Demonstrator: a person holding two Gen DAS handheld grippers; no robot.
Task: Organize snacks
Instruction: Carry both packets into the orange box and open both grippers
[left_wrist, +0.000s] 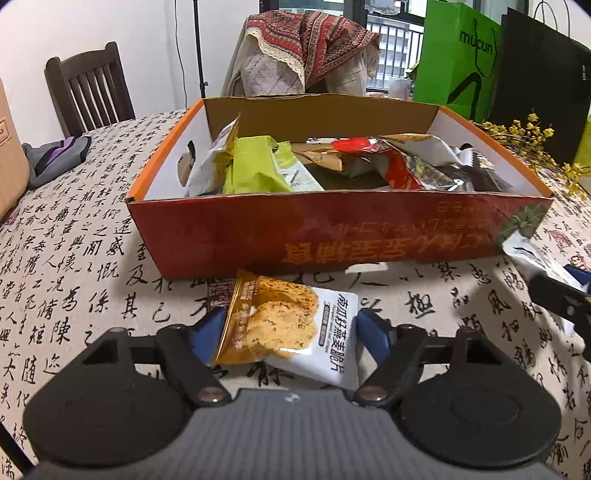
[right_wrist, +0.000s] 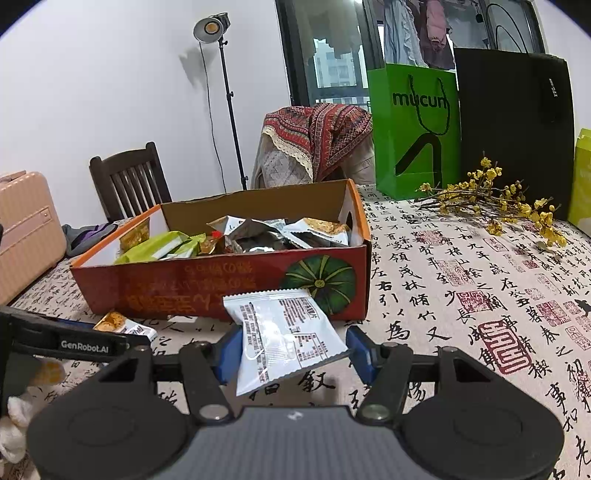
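Just in front of the red box (left_wrist: 332, 236), at 6 o'clock from it, the left gripper (left_wrist: 291, 328) pinches the orange cracker pack (left_wrist: 280, 325) and the right gripper (right_wrist: 291, 350) pinches the white pack (right_wrist: 284, 332), and either slippery pack could slide out and miss the box.

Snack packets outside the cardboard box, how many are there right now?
2. An orange-and-white cracker packet lies on the tablecloth between the left gripper's fingers. A white foil packet is held off the table in the right gripper, before the red cardboard box. Others may be hidden.
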